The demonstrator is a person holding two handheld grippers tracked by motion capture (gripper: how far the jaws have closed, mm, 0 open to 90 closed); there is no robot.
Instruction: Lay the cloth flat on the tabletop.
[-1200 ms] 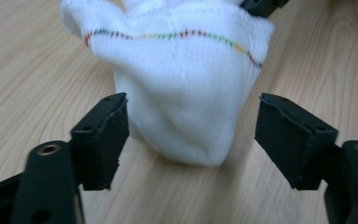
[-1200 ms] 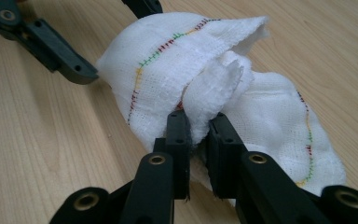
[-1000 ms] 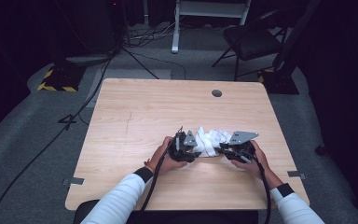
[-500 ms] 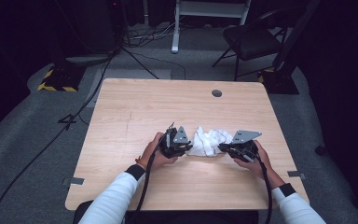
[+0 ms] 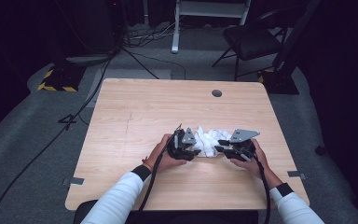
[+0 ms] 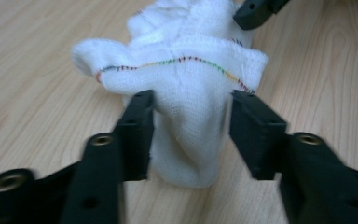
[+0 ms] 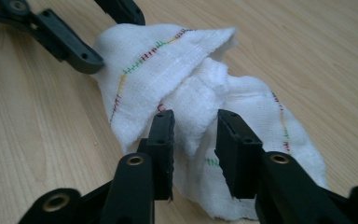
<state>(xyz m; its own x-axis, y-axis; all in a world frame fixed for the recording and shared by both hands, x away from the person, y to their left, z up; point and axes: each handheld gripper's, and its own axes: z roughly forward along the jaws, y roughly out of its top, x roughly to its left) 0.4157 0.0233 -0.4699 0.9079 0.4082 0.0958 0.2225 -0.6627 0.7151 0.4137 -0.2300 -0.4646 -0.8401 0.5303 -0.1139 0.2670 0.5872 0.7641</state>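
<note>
Both grippers sit closer together than before, bunching the white cloth [image 5: 209,141] between them, front centre of table [image 5: 135,116]. Left gripper [image 6: 189,116] and right gripper [image 7: 193,135] each pinch a fold.

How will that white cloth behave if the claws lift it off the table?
The white cloth will probably flop and sag, since it already lies bunched in soft folds. It looks light, a thin woven fabric. It should not slip much: the left claw and right claw each have fabric between their jaws.
</note>
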